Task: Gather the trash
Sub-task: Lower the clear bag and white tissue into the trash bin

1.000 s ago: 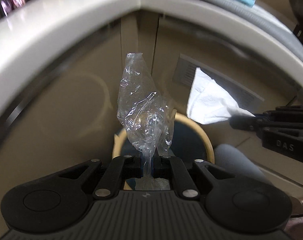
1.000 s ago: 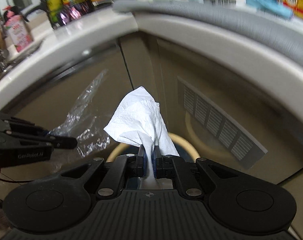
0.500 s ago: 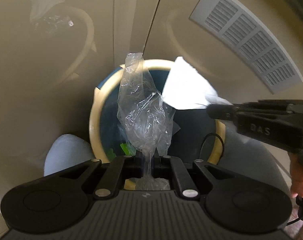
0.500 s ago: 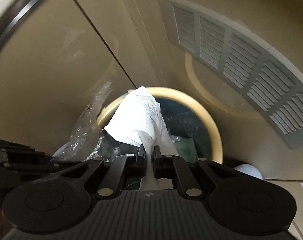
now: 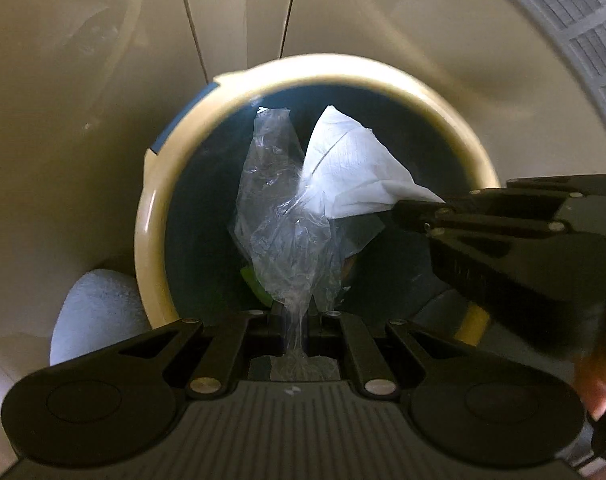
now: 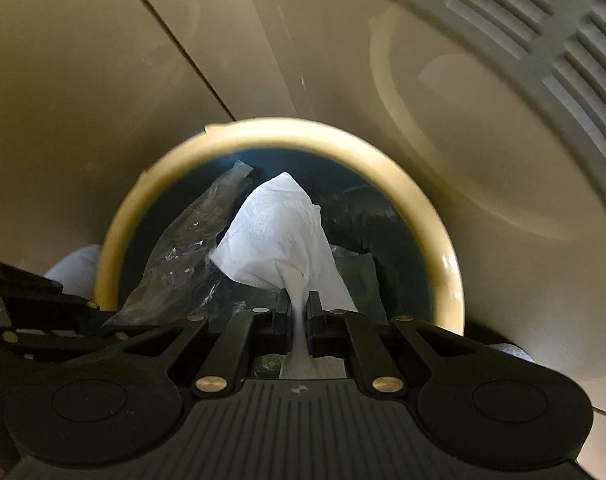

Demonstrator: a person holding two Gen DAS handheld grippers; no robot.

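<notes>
1. Below, both grippers point down over a round trash bin (image 5: 143, 240) with a cream rim and a dark inside.
2. The left gripper (image 5: 295, 312) is clamped on a crumpled piece of clear plastic (image 5: 279, 216); its jaws are pressed together with the plastic pinched between them, and the loose end stands out over the bin's opening.
3. The right gripper (image 6: 299, 312) is clamped on a white paper napkin (image 6: 279, 236); the napkin is squeezed to a thin neck between the jaws and fans out beyond them, over the inside of the bin.
4. In the left wrist view the right gripper comes in from the right edge, with the napkin sticking out of its tip just beside the plastic; the two pieces overlap in the picture, but whether they touch cannot be told.
5. In the right wrist view the left gripper shows at the lower left edge, the plastic reaching from it toward the napkin.
6. Something green (image 5: 255, 284) lies low inside the bin, partly hidden behind the plastic; what it is cannot be told.
7. Beige cupboard doors (image 6: 83, 80) rise behind the bin, and a grey slatted vent (image 6: 543, 60) sits at the upper right.
8. A pale blue-grey rounded shape (image 5: 95, 312) shows left of the bin.
9. Fingers (image 5: 595, 392) of a person show at the right edge of the left wrist view.
</notes>
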